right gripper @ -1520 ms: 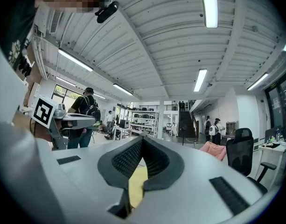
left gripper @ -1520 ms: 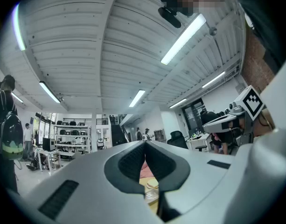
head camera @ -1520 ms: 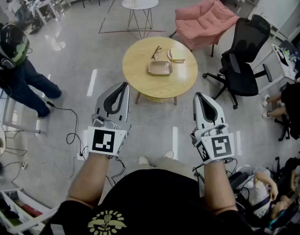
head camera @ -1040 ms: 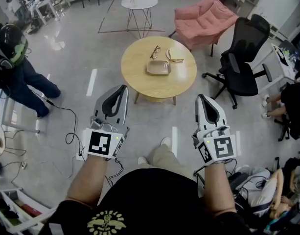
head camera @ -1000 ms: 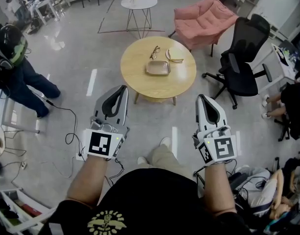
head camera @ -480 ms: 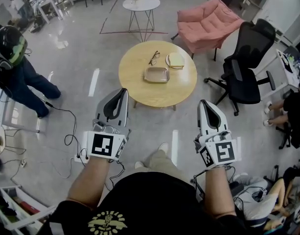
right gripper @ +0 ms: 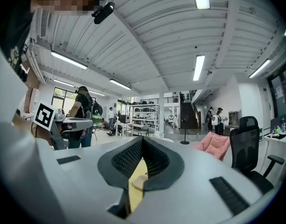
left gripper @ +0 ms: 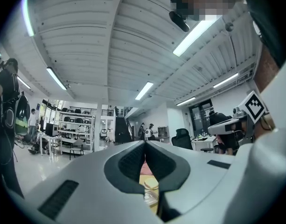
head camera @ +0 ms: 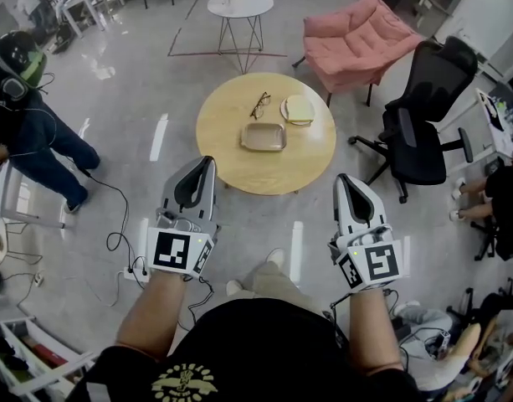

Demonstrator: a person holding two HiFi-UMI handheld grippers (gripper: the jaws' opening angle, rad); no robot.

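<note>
Open office with a grey polished floor (head camera: 139, 82), a pink armchair (head camera: 356, 30), a black swivel chair (head camera: 423, 107) and a small white side table (head camera: 239, 5) set about a round wooden table (head camera: 231, 153). On that table, all untouched: a tan rectangular tray (head camera: 264, 136), dark-framed eyeglasses (head camera: 259, 105), a pale round plate (head camera: 297, 109). Left gripper (head camera: 207, 162) and right gripper (head camera: 341, 177) well short of it, above the floor, jaws pressed together on nothing. By the look of it, no grasp made yet.

We note a shallow rectangular tan tray (head camera: 264, 136) lying flat near the middle of the round wooden table (head camera: 227, 164). Beyond it lie dark-framed eyeglasses (head camera: 260, 105). Just right of them a pale round plate (head camera: 299, 109) lies flat. The three lie apart, none touching.
</note>
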